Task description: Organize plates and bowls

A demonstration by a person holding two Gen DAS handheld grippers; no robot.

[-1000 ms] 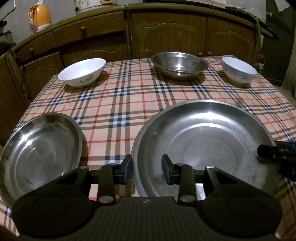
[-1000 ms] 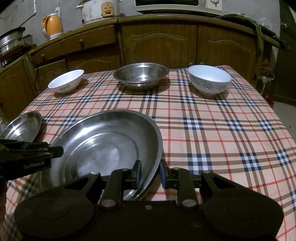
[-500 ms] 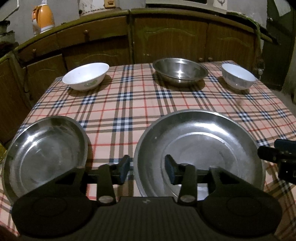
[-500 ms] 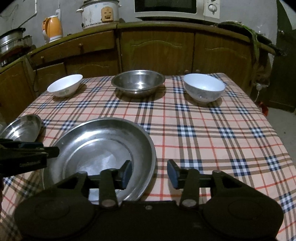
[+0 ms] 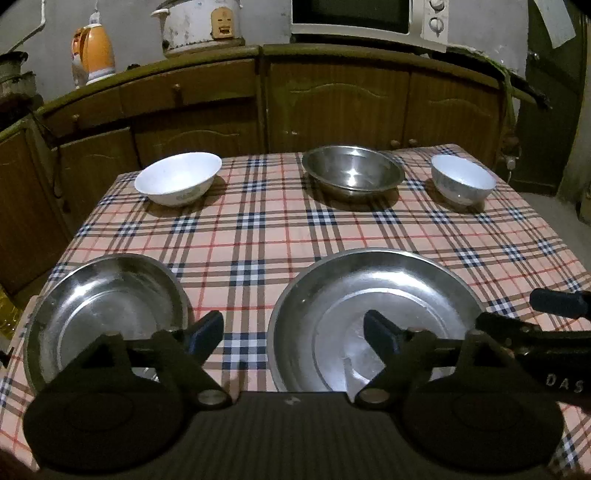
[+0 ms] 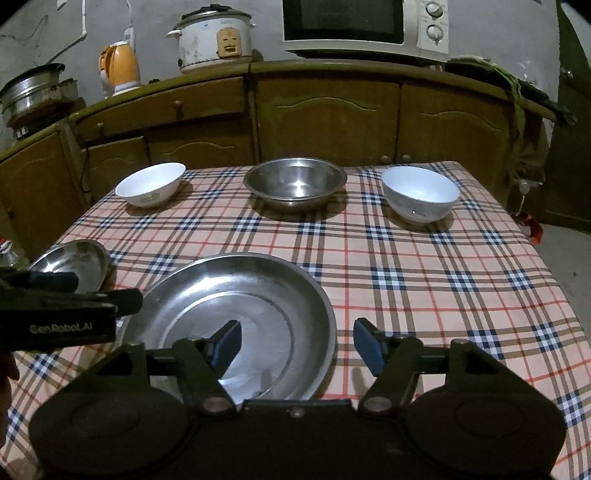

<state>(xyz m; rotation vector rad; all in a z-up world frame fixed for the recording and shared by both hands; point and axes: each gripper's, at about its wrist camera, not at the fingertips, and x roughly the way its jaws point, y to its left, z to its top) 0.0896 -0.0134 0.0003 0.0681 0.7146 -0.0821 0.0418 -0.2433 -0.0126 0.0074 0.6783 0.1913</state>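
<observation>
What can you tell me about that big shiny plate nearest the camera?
The big metal plate looks like stainless steel: round, shallow, with a flat centre, sloping wall and thin rim. It is empty, lies flat and right way up on the checked tablecloth, beside a smaller metal plate. Neither tool grips it.

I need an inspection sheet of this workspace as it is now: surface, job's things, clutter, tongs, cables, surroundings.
Surface: checked tablecloth covers the table.
Job's things: large steel plate and small steel plate near; left white bowl, steel bowl, right white bowl in the far row.
Clutter: nothing seen.
Tongs: left tongs and right tongs are opening, nothing gripped.
Cables: one hangs by the left cabinet.
Surroundings: kettle, rice cooker, microwave.
</observation>
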